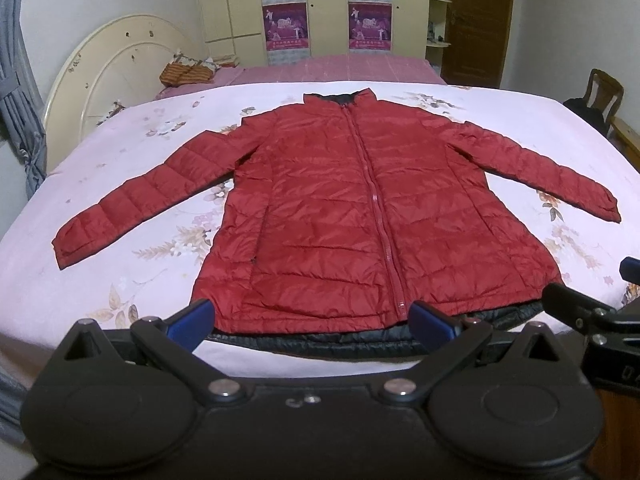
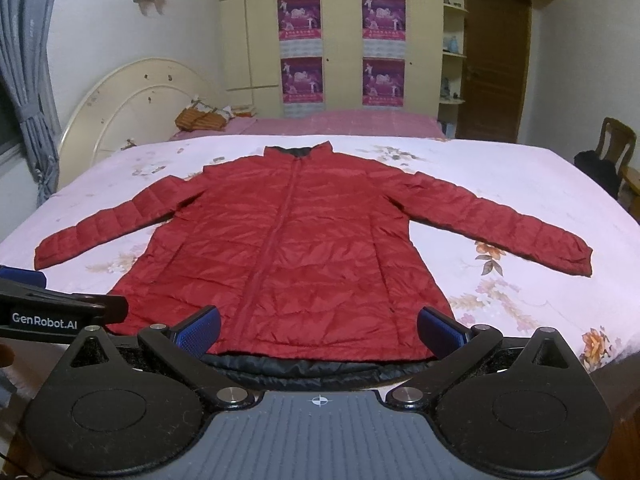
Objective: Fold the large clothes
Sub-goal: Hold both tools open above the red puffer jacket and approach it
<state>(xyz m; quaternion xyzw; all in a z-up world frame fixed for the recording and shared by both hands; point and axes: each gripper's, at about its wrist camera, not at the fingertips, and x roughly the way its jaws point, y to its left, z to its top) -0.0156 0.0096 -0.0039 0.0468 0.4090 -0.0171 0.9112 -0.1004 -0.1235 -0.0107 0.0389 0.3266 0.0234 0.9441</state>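
A red quilted puffer jacket [image 1: 360, 208] lies flat and zipped on the bed, collar far, sleeves spread to both sides, its dark lining showing along the near hem. It also shows in the right wrist view [image 2: 296, 248]. My left gripper [image 1: 312, 322] is open and empty, hovering just before the hem. My right gripper [image 2: 318, 328] is open and empty, also just before the hem. The right gripper shows at the right edge of the left wrist view [image 1: 592, 312], and the left gripper at the left edge of the right wrist view [image 2: 48, 308].
The bed has a pink floral sheet [image 1: 132, 184]. A cream headboard [image 1: 100, 76] stands at the left, with a brown basket [image 1: 186, 72] by it. A wardrobe with posters [image 1: 328, 8], a brown door [image 1: 476, 20] and a wooden chair [image 1: 604, 92] stand beyond.
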